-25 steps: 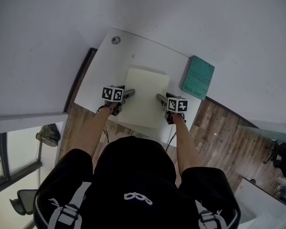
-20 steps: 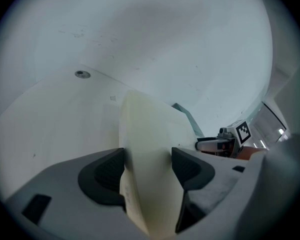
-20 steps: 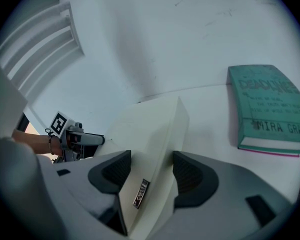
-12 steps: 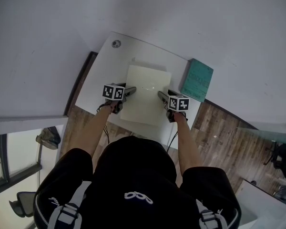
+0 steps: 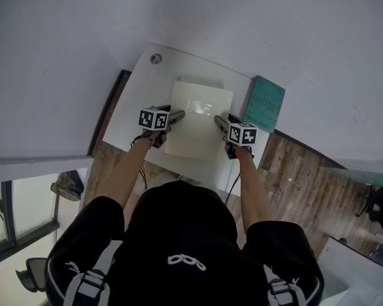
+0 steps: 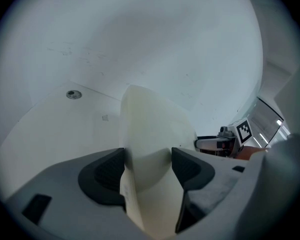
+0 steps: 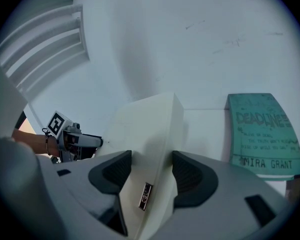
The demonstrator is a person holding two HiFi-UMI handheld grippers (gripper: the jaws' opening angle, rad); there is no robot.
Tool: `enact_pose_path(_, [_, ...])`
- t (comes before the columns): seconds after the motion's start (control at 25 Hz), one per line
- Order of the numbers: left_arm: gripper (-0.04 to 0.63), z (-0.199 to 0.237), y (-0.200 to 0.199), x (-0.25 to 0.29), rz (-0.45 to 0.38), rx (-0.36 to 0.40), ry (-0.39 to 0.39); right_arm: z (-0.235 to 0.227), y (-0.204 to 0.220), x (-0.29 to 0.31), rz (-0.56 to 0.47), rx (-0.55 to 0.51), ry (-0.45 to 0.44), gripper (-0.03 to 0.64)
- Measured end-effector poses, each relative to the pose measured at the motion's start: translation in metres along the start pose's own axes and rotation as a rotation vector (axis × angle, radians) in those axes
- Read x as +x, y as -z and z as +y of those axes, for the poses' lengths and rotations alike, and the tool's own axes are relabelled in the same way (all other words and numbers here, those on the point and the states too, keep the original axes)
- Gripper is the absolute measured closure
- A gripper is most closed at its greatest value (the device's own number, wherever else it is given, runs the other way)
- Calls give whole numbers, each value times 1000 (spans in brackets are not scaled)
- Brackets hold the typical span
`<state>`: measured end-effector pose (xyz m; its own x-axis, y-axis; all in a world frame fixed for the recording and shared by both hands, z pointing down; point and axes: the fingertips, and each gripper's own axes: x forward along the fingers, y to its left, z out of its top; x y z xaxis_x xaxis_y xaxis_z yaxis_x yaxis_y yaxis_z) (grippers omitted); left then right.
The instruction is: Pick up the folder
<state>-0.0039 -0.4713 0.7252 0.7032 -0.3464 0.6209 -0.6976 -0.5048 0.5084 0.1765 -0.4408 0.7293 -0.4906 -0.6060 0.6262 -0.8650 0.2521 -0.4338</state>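
Observation:
A cream folder [image 5: 198, 118] is held above the white table [image 5: 137, 91], gripped at both side edges. My left gripper [image 5: 176, 115] is shut on its left edge, and in the left gripper view the folder [image 6: 150, 149] runs between the two dark pads. My right gripper [image 5: 219, 122] is shut on the right edge. In the right gripper view the folder [image 7: 150, 134] fills the gap between the jaws, with a small metal tag [image 7: 145, 196] showing on its spine. Each gripper view shows the other gripper across the folder.
A teal book [image 5: 264, 103] lies at the table's right end, also plain in the right gripper view as the teal book [image 7: 265, 129]. A round grommet [image 5: 156, 58] sits near the table's far left corner. Wooden floor [image 5: 300, 177] surrounds the table, and a white wall stands behind it.
Both grippers have moved away from me and slightly right with the folder between them. The folder now sits farther over the table, closer to the wall.

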Motion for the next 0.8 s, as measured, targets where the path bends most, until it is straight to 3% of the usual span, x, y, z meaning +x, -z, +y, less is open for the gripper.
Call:
enact_pose_path(0.36, [307, -9, -20, -12, -35, 56, -5, 9, -17, -16, -54, -18, 30, 351])
enact_pose_path(0.8, [307, -7, -56, -26, -39, 141, 42, 26, -46, -25, -140, -18, 107, 360])
